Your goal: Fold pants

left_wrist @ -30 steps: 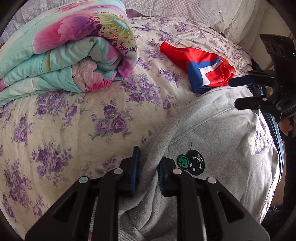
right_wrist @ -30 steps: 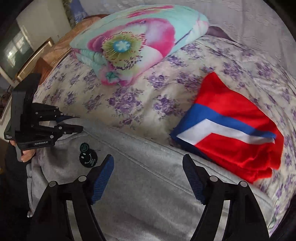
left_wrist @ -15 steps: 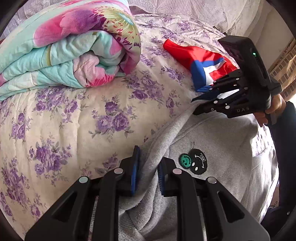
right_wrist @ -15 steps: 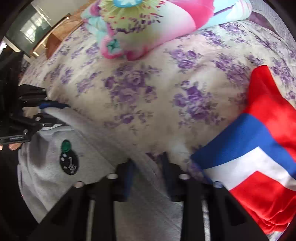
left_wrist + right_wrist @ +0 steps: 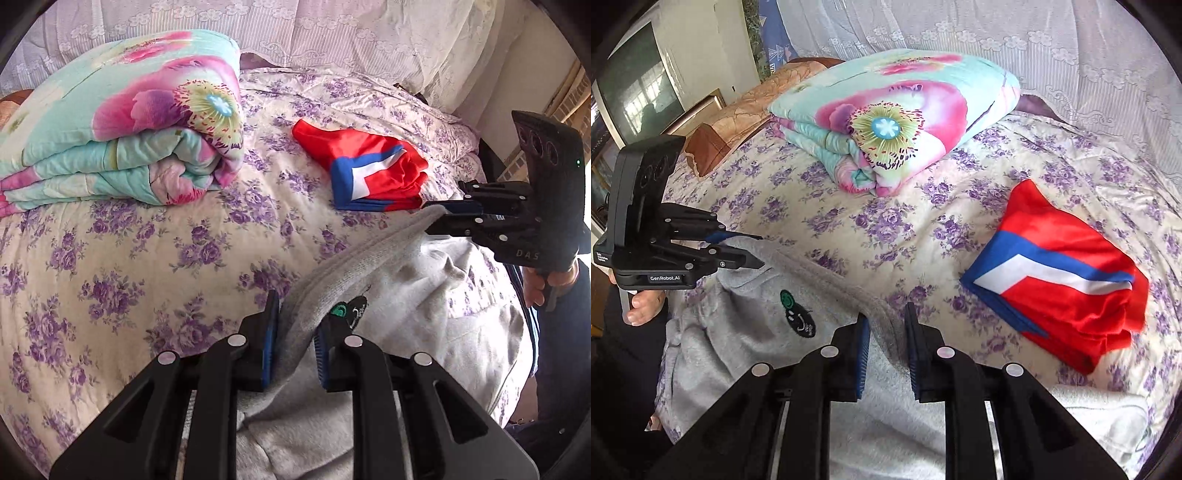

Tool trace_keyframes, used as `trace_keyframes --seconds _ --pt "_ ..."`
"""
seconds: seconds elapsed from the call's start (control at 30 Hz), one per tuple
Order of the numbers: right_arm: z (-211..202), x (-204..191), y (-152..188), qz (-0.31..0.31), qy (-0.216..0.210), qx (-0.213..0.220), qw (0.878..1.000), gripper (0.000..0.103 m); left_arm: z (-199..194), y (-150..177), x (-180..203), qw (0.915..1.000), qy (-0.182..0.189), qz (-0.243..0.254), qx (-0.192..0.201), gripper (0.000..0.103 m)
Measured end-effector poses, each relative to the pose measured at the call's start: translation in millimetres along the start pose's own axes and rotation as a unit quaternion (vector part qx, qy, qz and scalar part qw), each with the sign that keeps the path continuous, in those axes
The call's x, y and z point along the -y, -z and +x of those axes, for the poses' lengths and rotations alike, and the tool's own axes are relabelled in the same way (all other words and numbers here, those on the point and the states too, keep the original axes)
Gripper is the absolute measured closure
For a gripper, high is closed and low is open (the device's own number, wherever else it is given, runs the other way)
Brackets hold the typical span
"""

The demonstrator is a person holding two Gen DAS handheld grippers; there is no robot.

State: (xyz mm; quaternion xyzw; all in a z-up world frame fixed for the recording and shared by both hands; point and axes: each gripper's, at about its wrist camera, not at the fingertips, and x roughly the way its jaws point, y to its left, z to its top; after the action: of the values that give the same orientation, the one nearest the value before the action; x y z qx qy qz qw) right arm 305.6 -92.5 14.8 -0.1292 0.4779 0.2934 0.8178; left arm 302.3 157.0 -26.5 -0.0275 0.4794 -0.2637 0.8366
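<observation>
1. the grey pants (image 5: 424, 291) lie at the near edge of the floral bedspread (image 5: 147, 258), their far hem raised off it.
2. my left gripper (image 5: 293, 350) pinches that hem at one end; my right gripper (image 5: 886, 354) pinches it at the other.
3. i judge this the lift before a fold.
4. next, carry both corners evenly across, clear of the red folded garment (image 5: 1060, 273) and quilt (image 5: 894, 114).

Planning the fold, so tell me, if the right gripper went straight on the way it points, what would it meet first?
The right gripper, shut on the pants, points down over their edge. Beyond the grey cloth, the bedsheet probably comes first. The red garment lies off to the right, though depth is unclear.
</observation>
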Motion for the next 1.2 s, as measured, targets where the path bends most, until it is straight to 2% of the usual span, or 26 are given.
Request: trace_keyframes --seconds 0.2,0.37,0.57,0.7,0.8,0.9,1.1,1.2 --pt "-36 -35 38 0.01 -0.004 0.011 1.0 0.085 -29 33 31 0.9995 -0.016 0.027 -0.003 0.087" --pt "-61 -83 88 -0.007 -0.036 0.02 0.999 0.085 -53 77 44 0.999 -0.025 0.037 -0.004 0.087" --pt "-49 -130 160 0.009 -0.085 -0.02 0.996 0.085 -78 142 67 0.9966 -0.043 0.07 -0.004 0.087" --pt "-29 -139 195 0.038 -0.119 -0.04 0.991 0.085 -74 182 75 0.9949 -0.049 0.082 -0.033 0.087" --pt "-15 -140 211 0.057 -0.135 -0.047 0.988 0.085 -62 202 75 0.994 -0.055 0.08 -0.05 0.086" --pt "-8 -145 221 0.058 -0.14 -0.05 0.987 0.085 -59 210 70 0.9958 -0.046 0.063 -0.048 0.086" --pt "18 -148 233 0.056 -0.124 -0.065 0.989 0.084 -62 222 68 0.9969 -0.021 0.062 -0.044 0.082" --pt "18 -153 237 0.048 -0.114 -0.052 0.991 0.084 -72 230 76 0.9963 -0.024 0.073 -0.038 0.082"
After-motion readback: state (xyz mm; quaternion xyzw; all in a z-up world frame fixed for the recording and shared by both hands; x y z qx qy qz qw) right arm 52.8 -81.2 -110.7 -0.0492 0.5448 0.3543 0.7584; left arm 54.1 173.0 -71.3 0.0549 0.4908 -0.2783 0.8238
